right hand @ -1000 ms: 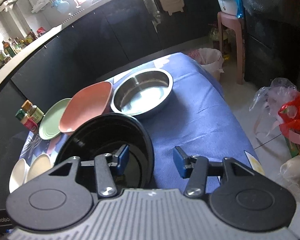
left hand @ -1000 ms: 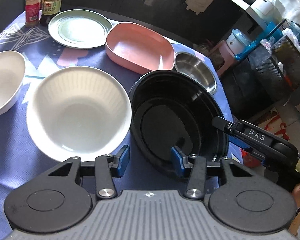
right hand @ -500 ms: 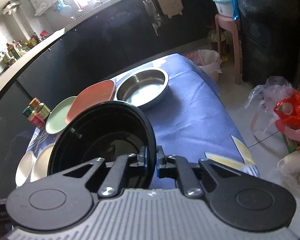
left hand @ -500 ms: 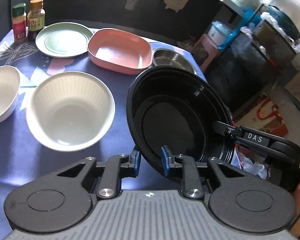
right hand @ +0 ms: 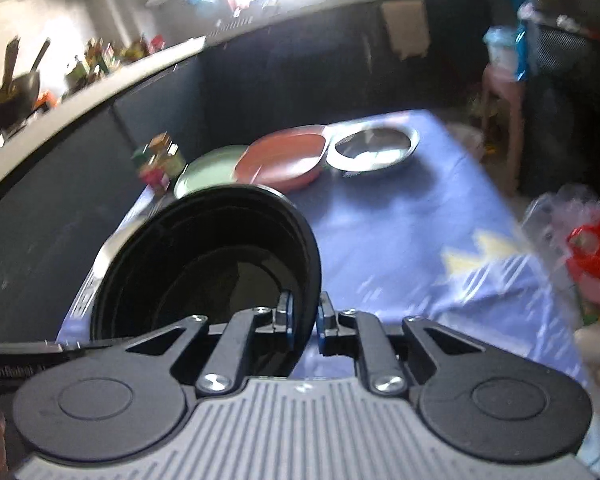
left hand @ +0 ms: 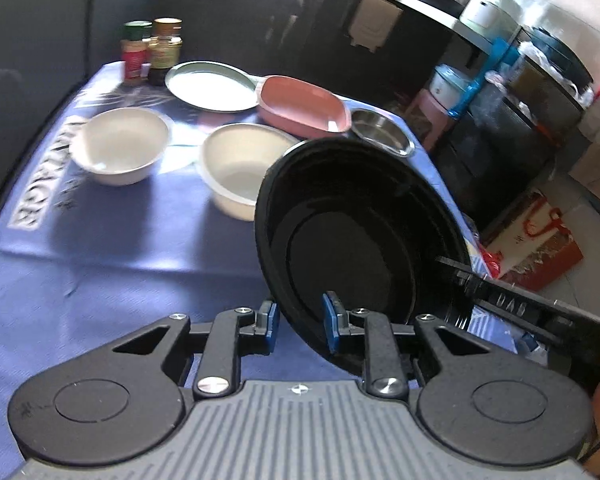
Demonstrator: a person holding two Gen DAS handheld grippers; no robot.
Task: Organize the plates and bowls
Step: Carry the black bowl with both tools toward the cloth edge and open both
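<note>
Both grippers pinch the round glossy black bowl at mid-frame, tilted above the blue tablecloth: left gripper on its near rim, right gripper on its right rim.

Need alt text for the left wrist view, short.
Left gripper straddles the near rim of a tilted black bowl, with the right gripper's arm at its far side. Behind on the blue tablecloth: two white bowls, a green plate, a pink dish, a steel bowl.

The black bowl hides part of the white bowl.
</note>
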